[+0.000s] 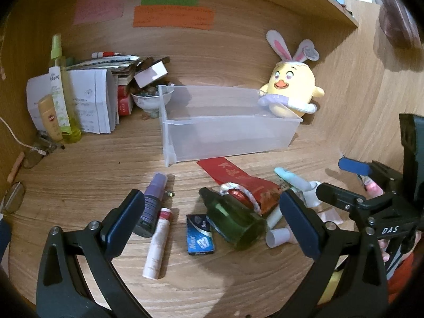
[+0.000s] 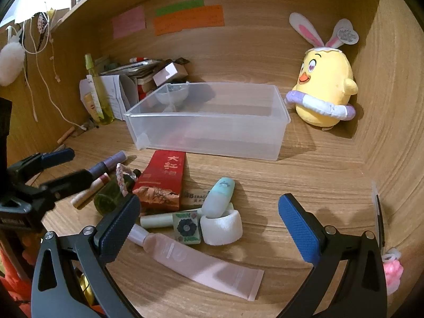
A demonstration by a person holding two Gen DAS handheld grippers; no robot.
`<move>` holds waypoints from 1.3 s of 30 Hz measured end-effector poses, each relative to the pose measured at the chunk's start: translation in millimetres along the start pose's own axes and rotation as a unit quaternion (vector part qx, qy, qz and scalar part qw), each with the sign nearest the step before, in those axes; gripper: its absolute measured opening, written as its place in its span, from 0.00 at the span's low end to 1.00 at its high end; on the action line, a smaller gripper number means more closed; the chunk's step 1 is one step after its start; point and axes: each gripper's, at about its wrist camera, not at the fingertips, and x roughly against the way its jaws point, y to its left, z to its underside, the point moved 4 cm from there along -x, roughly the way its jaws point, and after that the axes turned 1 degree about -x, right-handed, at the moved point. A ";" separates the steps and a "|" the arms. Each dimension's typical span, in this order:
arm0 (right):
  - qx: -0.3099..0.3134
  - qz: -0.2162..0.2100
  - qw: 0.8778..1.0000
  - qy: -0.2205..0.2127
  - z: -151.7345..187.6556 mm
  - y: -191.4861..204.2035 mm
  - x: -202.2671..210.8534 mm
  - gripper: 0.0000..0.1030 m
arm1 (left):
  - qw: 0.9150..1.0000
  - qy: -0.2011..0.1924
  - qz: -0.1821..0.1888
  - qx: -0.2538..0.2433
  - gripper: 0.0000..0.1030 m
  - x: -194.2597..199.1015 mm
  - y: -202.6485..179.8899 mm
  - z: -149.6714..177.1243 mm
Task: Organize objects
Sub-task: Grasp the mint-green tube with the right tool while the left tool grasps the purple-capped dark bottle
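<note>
An empty clear plastic bin (image 1: 228,129) (image 2: 209,122) stands on the wooden desk. In front of it lies a heap: a green glass bottle (image 1: 233,218) (image 2: 111,193), a red packet (image 1: 238,179) (image 2: 161,180), a purple spray bottle (image 1: 152,201), a white-and-red tube (image 1: 158,241), a blue eraser box (image 1: 200,234), a pale pink tube (image 2: 196,259), a white tape roll (image 2: 221,226), a mint capsule (image 2: 218,197) and a flower tile (image 2: 186,228). My left gripper (image 1: 212,224) is open above the green bottle. My right gripper (image 2: 209,224) is open above the tape roll and tile.
A yellow plush chick (image 1: 291,90) (image 2: 324,90) sits at the back right. Papers, bottles and a bowl (image 1: 152,98) crowd the back left corner. Sticky notes (image 2: 188,18) hang on the back wall. Wooden walls close in left and right.
</note>
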 end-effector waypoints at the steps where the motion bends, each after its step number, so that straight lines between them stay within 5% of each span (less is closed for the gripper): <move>1: -0.001 -0.001 1.000 0.002 -0.6 -1.2 -2.0 0.99 | 1.000 0.000 0.001 0.003 0.98 -0.2 3.9 -0.9; 4: -0.004 0.001 1.000 0.010 -4.3 -7.2 -7.4 0.97 | 1.000 0.009 -0.003 0.011 0.81 -2.7 17.1 -2.7; 11: -0.008 0.018 1.000 0.012 -16.2 -25.3 -14.7 0.87 | 0.997 0.050 -0.039 0.037 0.74 -21.8 57.4 0.2; 16: -0.012 0.011 0.999 0.048 -19.0 -36.1 -35.2 0.67 | 0.994 0.090 -0.047 0.046 0.57 -37.8 74.7 0.3; 25: -0.025 -0.024 0.993 0.112 -15.0 -41.7 -65.3 0.49 | 0.990 0.131 -0.040 0.018 0.45 -58.0 75.9 4.8; 33: 0.001 -0.033 0.990 0.138 -11.0 -25.8 -76.8 0.45 | 0.989 0.144 -0.039 0.008 0.40 -69.3 77.4 4.5; 36: 0.007 -0.039 0.988 0.151 -9.0 -20.5 -82.7 0.45 | 0.989 0.146 -0.037 0.000 0.32 -72.4 75.3 3.6; 39: 0.003 -0.054 0.986 0.160 -8.4 -18.8 -85.3 0.35 | 0.989 0.147 -0.034 -0.002 0.25 -74.0 73.9 3.5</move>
